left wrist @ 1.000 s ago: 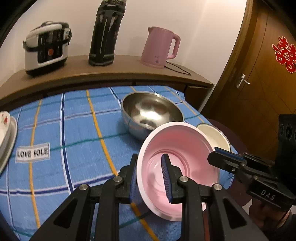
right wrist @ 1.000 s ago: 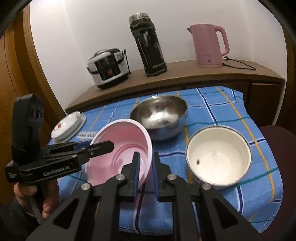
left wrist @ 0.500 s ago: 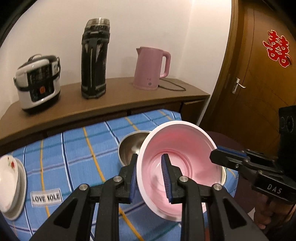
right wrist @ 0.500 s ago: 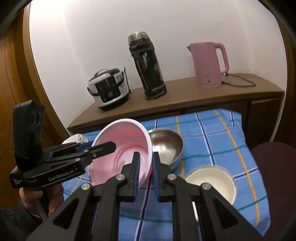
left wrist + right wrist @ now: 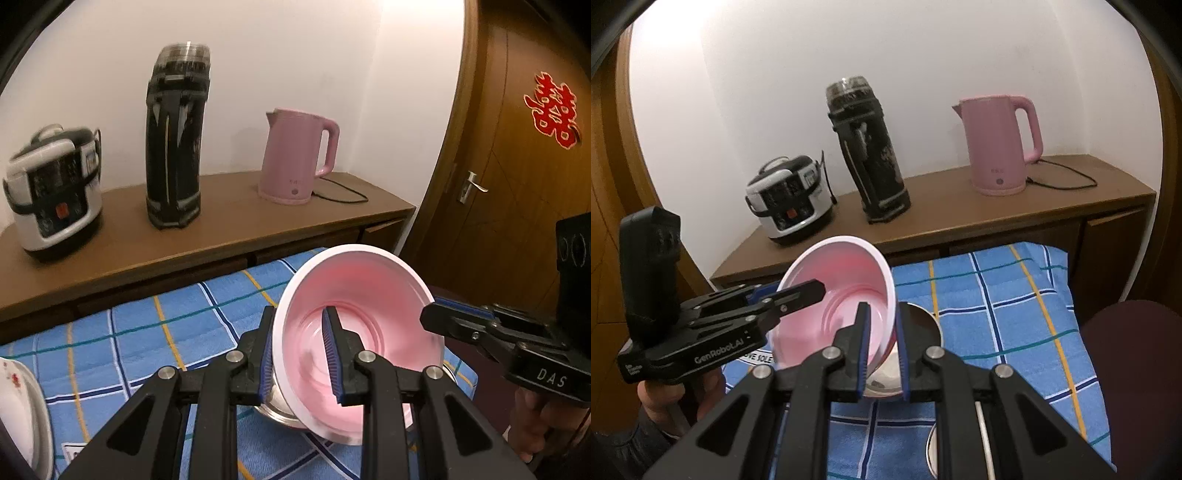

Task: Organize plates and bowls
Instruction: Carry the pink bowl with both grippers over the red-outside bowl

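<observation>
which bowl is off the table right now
The pink bowl: both grippers clamp its rim and hold it tilted in the air, while the steel bowl sits on the cloth beneath it.

The left gripper is made of black plastic, with two long black arms, round silver screws and blue ridged pads on the inside of its fingers. From the other side it has a tall black box on top and small white letters that say "GenRobot.AI" on its side. The right gripper looks the same, black with silver screws and blue pads, and its side says "DAS" in white letters.
</observation>
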The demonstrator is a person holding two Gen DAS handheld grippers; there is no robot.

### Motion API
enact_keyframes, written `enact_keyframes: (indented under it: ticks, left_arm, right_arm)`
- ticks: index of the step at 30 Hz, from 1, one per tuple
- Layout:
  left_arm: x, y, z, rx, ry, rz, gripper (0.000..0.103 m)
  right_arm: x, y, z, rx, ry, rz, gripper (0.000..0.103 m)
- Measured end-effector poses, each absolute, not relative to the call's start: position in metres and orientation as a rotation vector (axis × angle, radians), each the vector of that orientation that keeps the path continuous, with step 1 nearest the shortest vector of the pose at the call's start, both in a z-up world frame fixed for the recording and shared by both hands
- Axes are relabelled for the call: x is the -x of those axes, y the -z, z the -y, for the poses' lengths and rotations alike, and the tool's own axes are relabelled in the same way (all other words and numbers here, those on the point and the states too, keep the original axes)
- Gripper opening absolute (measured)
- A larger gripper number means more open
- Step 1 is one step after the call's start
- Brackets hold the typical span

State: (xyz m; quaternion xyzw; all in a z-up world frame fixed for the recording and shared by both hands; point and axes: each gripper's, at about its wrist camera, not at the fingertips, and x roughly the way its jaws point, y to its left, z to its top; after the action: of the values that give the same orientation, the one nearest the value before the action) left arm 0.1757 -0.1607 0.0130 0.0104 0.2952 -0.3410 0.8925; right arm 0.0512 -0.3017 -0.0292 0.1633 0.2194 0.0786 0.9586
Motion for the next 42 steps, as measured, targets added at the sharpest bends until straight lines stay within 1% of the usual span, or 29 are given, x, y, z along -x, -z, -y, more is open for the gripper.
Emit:
enact_keyframes:
  ticks: [8, 15, 24, 42]
  left_arm:
    - [-0.19, 0.005, 0.162, 0.002, 0.753, -0.647, 0.027]
    - [-0.195, 0.018, 0.168, -0.033, 0.743, -0.676, 0.027]
    - [-0.201, 0.03, 0.168, -0.041, 0.737, -0.702, 0.027]
    - [-0.208, 0.038, 0.17, -0.034, 0.748, -0.749, 0.027]
  right_arm:
    - [-0.069, 0.045, 0.303, -0.331, -0.129, -0.503, 0.015]
    - [-0.08, 0.056, 0.306, -0.337, -0.115, -0.545, 0.016]
    - [-0.089, 0.066, 0.306, -0.342, -0.111, -0.572, 0.016]
    - [-0.097, 0.072, 0.304, -0.345, -0.094, -0.604, 0.017]
